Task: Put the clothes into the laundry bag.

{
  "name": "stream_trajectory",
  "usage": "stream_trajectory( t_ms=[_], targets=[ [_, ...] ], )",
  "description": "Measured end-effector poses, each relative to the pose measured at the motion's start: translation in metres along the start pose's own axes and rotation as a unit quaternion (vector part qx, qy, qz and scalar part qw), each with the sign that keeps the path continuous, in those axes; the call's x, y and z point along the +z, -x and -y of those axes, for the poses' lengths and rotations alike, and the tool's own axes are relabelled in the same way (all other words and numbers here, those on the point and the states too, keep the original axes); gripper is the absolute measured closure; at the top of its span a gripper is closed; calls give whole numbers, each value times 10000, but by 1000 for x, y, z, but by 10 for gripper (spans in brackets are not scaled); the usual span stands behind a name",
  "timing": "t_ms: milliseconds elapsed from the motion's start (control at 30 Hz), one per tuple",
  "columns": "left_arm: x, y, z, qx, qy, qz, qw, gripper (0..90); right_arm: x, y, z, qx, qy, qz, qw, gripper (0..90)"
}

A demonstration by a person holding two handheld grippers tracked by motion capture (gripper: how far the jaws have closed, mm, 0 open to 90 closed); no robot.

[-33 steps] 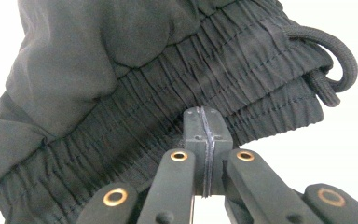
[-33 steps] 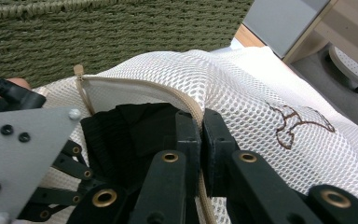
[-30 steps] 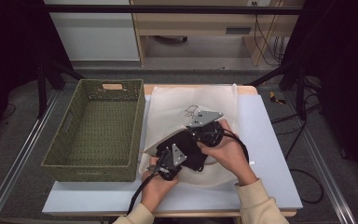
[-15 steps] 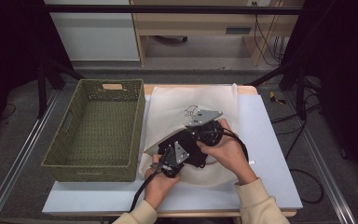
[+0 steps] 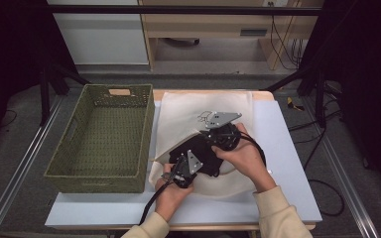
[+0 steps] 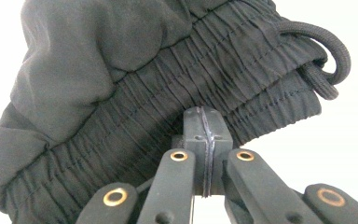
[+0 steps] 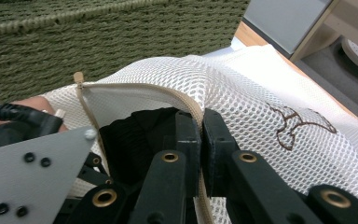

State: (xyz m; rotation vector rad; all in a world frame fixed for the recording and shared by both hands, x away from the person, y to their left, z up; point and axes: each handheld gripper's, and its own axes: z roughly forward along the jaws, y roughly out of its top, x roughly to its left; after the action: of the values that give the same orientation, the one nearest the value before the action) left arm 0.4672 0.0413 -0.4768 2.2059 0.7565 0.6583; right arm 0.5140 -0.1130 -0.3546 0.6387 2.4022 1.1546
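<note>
Left tool (image 6: 204, 123): jaws closed, pinching the elastic waistband of the black garment (image 6: 135, 74).
Right tool (image 7: 200, 126): jaws closed on the zipper edge of the white mesh bag (image 7: 261, 102).
Black garment: partly inside the bag's opening.
Mesh bag: flat on the counter (image 5: 287, 148), just beside the green basket (image 5: 101, 134).

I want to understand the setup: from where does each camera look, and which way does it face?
High view: above the person's side, facing forward and down on the table; forearms and both hands show.
Left gripper view: rides the left gripper, facing the black garment it pinches.
Right gripper view: rides the right gripper, facing the mesh bag and basket.
All three share the garment.
</note>
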Motion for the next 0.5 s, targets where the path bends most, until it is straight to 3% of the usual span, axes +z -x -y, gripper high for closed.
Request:
stream_trajectory(
  t_ms=[500],
  targets=[
    [0, 1, -1, 69, -27, 3, 10000, 899, 10, 30, -7, 117, 65, -129, 9998, 870]
  ],
)
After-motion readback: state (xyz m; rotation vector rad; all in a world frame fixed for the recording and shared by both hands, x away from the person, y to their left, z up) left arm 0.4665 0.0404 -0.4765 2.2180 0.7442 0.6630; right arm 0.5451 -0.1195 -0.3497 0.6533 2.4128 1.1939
